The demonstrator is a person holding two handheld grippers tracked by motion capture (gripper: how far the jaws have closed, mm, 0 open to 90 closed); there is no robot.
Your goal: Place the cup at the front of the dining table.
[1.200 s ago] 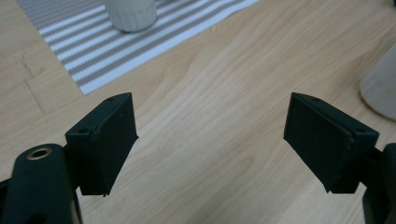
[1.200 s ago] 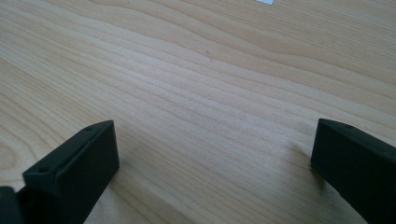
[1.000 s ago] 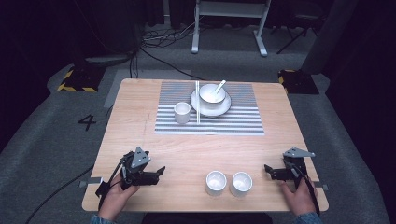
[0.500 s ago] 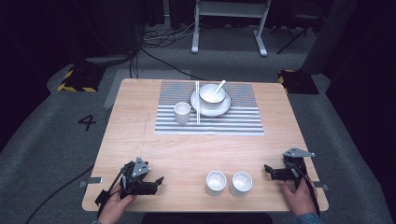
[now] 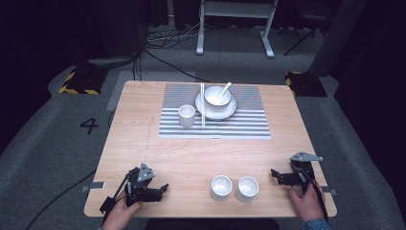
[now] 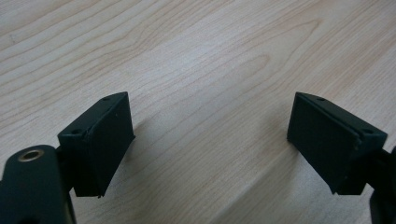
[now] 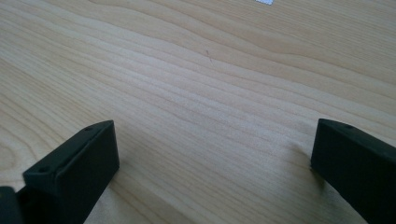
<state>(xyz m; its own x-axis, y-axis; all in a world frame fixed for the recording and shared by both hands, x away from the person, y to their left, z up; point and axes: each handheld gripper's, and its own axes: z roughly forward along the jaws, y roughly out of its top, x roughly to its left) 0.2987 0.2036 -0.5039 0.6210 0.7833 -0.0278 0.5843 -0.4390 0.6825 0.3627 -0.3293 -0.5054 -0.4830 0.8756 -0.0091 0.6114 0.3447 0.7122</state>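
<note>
jaws, high view: left gripper (image 5: 160,188) and right gripper (image 5: 276,174) low over the table (image 5: 143,129), both spread, nothing held; left jaws have just been opening.
cups: two white cups (image 5: 234,188) at near edge between grippers, untouched.
left gripper view: jaws wide, bare wood between.
right gripper view: jaws wide, bare wood.
step: likely resting before a pick.
next: reach nearest cup, straddle its rim, close.

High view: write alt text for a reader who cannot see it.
Two hand-held tongs, left and right, rest open at the near edge of a wooden table, flanking two small white cups. A striped mat beyond carries a bowl with spoon, chopsticks and a cup.
</note>
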